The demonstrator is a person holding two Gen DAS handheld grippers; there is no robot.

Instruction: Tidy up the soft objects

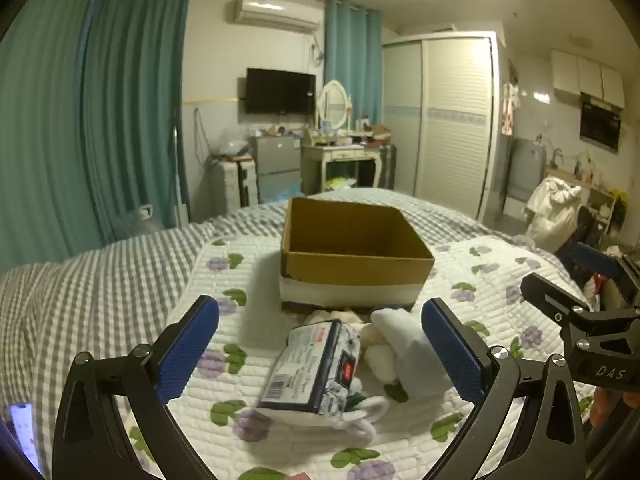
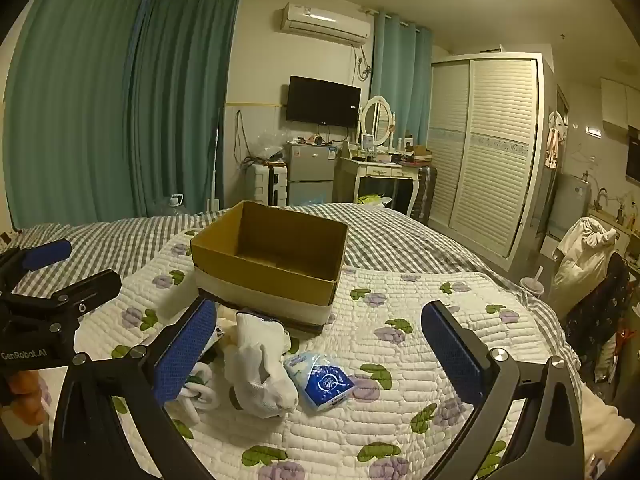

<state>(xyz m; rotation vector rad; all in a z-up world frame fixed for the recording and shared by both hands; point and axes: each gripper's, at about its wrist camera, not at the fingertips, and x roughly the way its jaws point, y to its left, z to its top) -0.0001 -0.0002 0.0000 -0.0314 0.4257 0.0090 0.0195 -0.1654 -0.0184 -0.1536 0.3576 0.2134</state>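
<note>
**Now both claws hang apart over the quilted bed**

Ahead at twelve o'clock, an open cardboard box sits on the floral quilt spread over the gingham-covered bed. Just before its near wall lies a heap of soft things. The left claw is spread wide, gripping nothing, with a printed tissue pack lying between its blue pads and a white sock toward its two o'clock, close to the right pad. The right claw is likewise wide apart and empty; the same sock lies at its eleven o'clock, and a small blue packet lies touching it, nearly centred between the fingers.
</note>
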